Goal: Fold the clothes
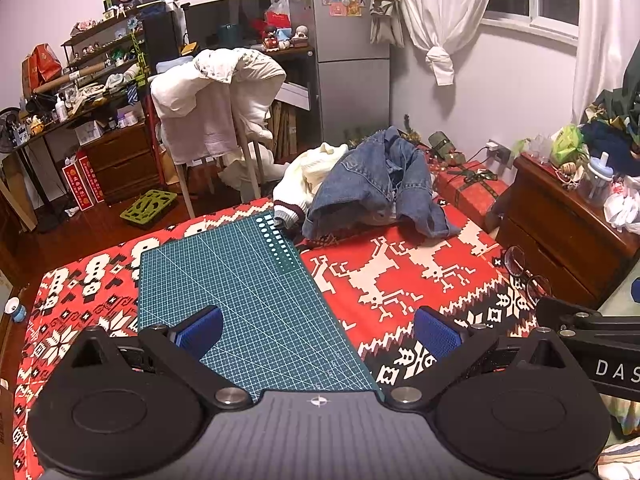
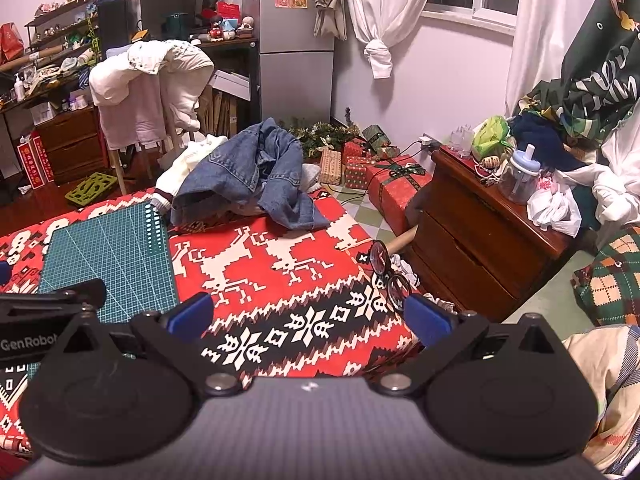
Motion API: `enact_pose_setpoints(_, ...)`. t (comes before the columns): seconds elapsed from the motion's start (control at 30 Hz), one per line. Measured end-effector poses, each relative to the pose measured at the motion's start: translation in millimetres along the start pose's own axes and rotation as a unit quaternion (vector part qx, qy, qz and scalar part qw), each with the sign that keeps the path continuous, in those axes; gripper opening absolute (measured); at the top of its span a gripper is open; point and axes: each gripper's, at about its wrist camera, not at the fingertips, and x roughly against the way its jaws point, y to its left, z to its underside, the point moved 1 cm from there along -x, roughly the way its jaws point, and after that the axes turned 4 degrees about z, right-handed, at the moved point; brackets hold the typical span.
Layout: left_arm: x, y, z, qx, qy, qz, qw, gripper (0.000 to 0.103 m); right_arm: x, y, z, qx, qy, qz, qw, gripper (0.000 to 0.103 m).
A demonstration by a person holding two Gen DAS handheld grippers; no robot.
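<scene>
A crumpled blue denim jacket (image 1: 380, 184) (image 2: 248, 172) lies in a heap at the far end of the red patterned blanket (image 1: 400, 268) (image 2: 280, 280). Under and left of it sits a cream sweater (image 1: 308, 172) (image 2: 188, 164) with a dark-striped cuff. My left gripper (image 1: 320, 334) hovers open over the near part of the green cutting mat (image 1: 240, 280) (image 2: 112, 252), nothing between its blue pads. My right gripper (image 2: 308, 318) hangs open above the blanket's near black-and-white band, well short of the clothes.
Eyeglasses (image 1: 524, 272) (image 2: 386, 272) rest at the blanket's right edge. A wooden nightstand (image 2: 480, 232) with a cup and bags stands to the right. Wrapped gift boxes (image 2: 384, 184) lie on the floor beyond. A chair draped in white laundry (image 1: 216, 96) stands behind the bed.
</scene>
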Motion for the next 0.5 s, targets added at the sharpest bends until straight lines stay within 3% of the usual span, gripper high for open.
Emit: enact_pose_setpoints(0.5, -13.1, 7.3, -2.4, 0.004, 0.006, 0.004, 1.0, 0.103, -15.5, 6.1, -4.6, -0.001, -0.001, -0.01, 1.0, 0.103)
